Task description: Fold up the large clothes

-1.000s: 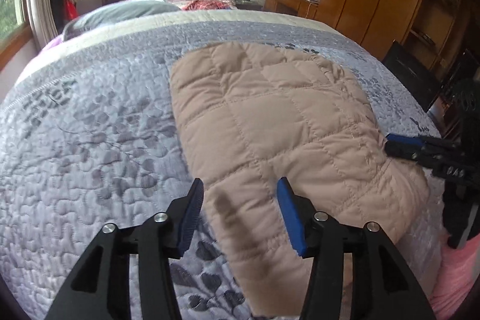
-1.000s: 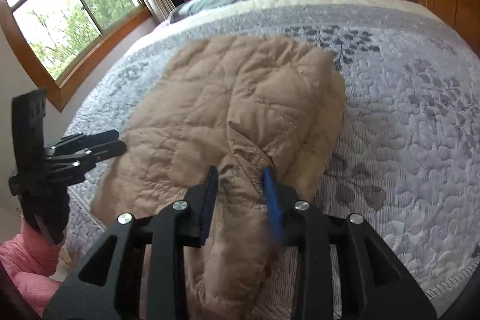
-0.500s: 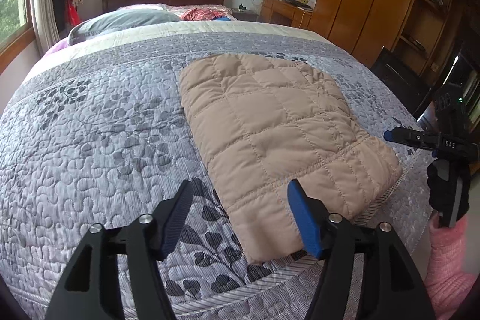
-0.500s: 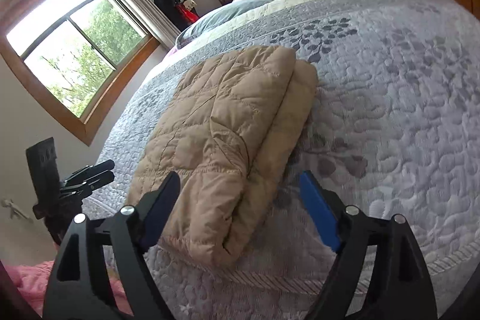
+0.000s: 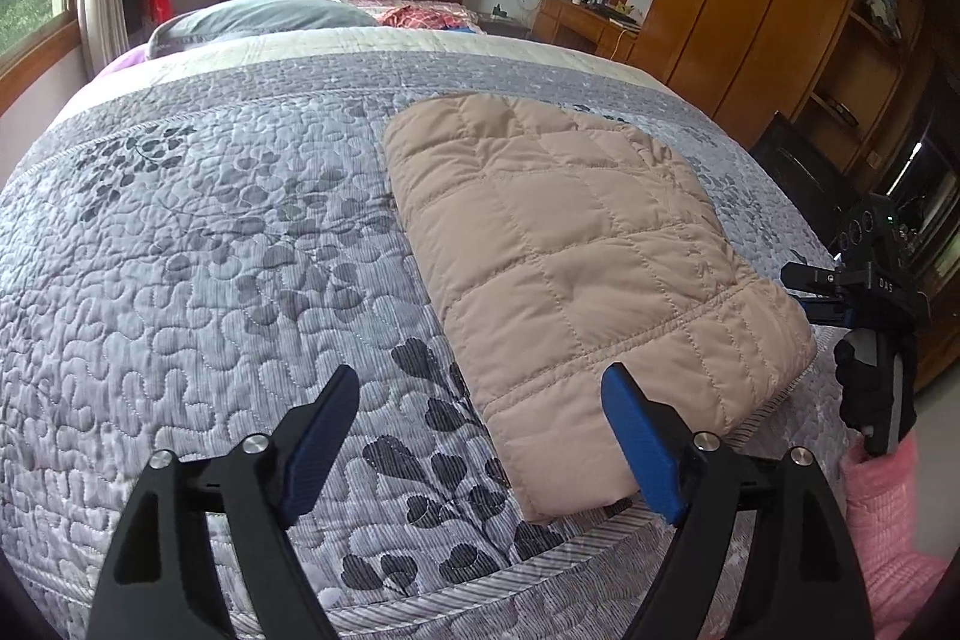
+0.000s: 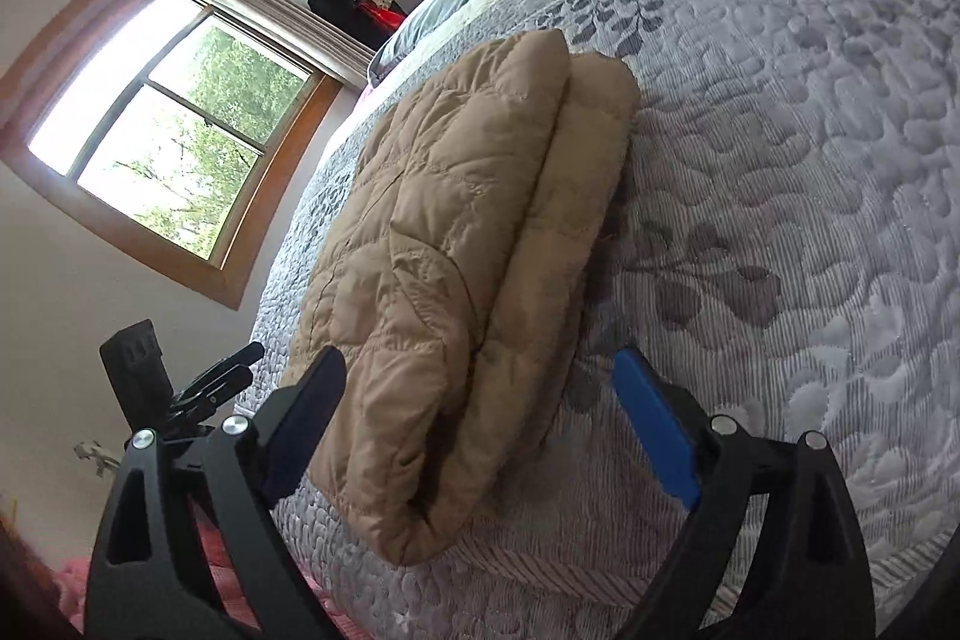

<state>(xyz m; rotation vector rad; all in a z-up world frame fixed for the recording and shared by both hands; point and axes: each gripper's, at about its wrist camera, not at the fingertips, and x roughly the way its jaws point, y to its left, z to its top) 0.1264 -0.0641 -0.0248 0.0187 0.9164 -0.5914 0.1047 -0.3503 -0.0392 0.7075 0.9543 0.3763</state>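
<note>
Since the earlier frame: right gripper [image 6: 477, 415] lets go of the folded jacket [image 6: 456, 244]; left gripper [image 5: 480, 445] backs off. Both jaws opening, empty. Risk: a spread jaw snags the jacket edge ahead, undoing our fold.

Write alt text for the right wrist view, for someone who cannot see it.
A tan quilted jacket, folded into a thick bundle, lies on a grey leaf-patterned bedspread. The right gripper hovers near its closest end, jaws opening and touching nothing. The left gripper shows at far left.
</note>
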